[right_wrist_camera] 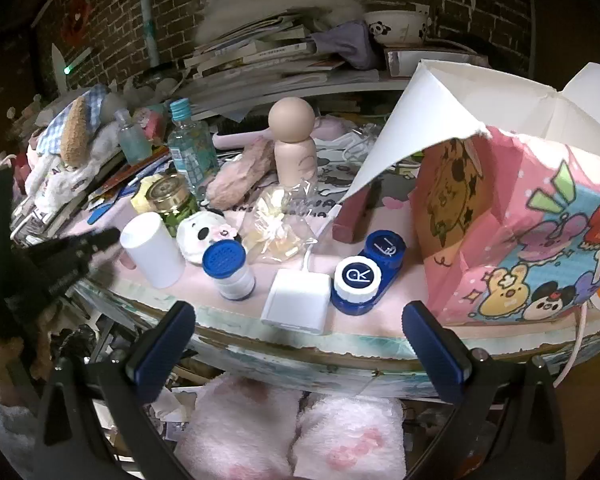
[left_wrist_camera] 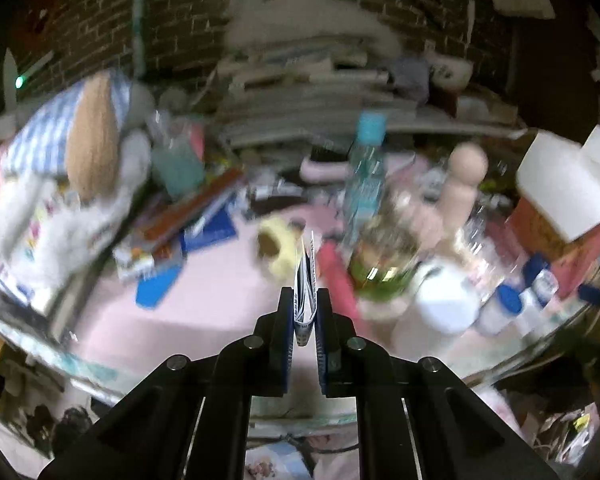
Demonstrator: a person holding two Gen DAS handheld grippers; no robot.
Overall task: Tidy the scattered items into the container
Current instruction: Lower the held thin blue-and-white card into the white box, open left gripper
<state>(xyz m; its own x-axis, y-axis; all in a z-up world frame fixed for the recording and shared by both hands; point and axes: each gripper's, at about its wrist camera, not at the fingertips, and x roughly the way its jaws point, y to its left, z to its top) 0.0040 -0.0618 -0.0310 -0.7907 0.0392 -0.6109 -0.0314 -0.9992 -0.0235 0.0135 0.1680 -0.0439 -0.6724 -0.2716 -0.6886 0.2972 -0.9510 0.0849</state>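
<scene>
My left gripper [left_wrist_camera: 305, 300] is clamped on a thin folded packet [left_wrist_camera: 305, 280], held above the pink table [left_wrist_camera: 204, 280]. My right gripper [right_wrist_camera: 300, 332] gapes empty at the table edge, near the adapter [right_wrist_camera: 296, 300]; bag [right_wrist_camera: 520, 232] on the right.

The left wrist view is motion-blurred: the stacked books and papers [left_wrist_camera: 300, 92] smear together, and print on the thin folded packet [left_wrist_camera: 305, 292] is unreadable. In the right wrist view, the pink cartoon-printed paper bag [right_wrist_camera: 520, 240] is cut off at the right edge.
</scene>
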